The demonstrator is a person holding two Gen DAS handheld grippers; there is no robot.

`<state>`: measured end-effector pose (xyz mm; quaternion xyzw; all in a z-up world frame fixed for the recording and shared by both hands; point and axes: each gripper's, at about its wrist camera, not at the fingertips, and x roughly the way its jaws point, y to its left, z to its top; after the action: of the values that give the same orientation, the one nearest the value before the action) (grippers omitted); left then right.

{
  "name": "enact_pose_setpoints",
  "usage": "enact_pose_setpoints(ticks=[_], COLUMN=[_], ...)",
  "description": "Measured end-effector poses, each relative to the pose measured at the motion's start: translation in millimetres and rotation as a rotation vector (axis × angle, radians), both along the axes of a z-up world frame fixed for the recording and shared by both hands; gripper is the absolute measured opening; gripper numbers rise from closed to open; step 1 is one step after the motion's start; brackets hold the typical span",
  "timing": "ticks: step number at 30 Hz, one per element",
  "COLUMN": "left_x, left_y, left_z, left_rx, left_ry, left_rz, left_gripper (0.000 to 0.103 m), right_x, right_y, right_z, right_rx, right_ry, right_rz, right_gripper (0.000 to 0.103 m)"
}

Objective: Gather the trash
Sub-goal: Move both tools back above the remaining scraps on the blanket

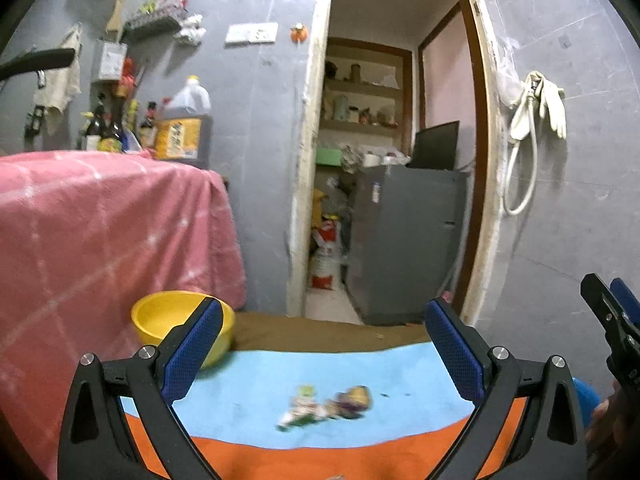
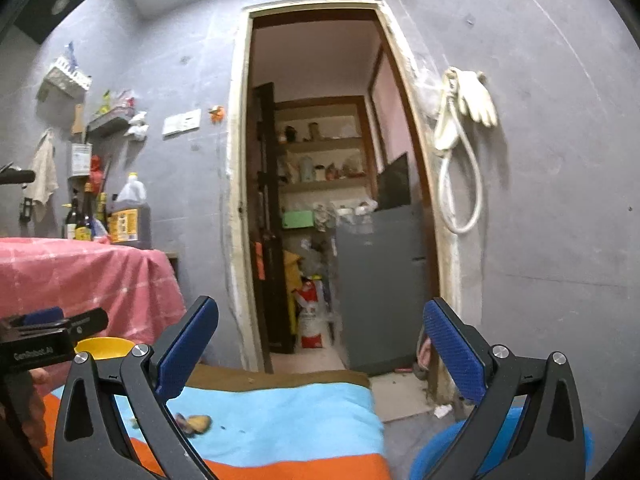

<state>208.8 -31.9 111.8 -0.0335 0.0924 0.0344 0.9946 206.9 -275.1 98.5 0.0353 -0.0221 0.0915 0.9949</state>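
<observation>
Only leftward, green wrapper [image 1: 301, 412], rightward, blue bin [image 2: 448, 452]

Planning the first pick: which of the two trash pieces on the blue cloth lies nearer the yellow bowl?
The green-and-white wrapper: it lies on the bowl's side, left of the brown-and-purple wrapper, which it touches.

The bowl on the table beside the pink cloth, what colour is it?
Yellow. The bowl shows best in the left wrist view, partly behind a tool finger.
</observation>
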Motion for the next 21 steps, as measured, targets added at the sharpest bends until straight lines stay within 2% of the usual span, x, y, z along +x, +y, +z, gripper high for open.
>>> enact_pose_setpoints(ticks=[3,10,15,21], left_x=[-3,4,5,10], left_y=[12,44,62,72], left_z=[-3,-20,-31,-43], left_rx=[0.019,0.039,0.024,0.011], left_ry=[-0.008,0.041,0.049,0.066], left_rz=[0.026,0.042,0.064,0.076], left_gripper=[0.099,0.099,0.099,0.099], right_x=[3,12,15,27], right_y=[17,59,78,97], right_z=[-2,-9,-13,-23], right_rx=[-0.013,-0.104,-0.153,-0.197], right_ry=[-0.008,-0.029,-0.053,-0.009], right_rz=[0.029,0.053,0.061,0.110], right_gripper=[0.103,0.103,0.103,0.103])
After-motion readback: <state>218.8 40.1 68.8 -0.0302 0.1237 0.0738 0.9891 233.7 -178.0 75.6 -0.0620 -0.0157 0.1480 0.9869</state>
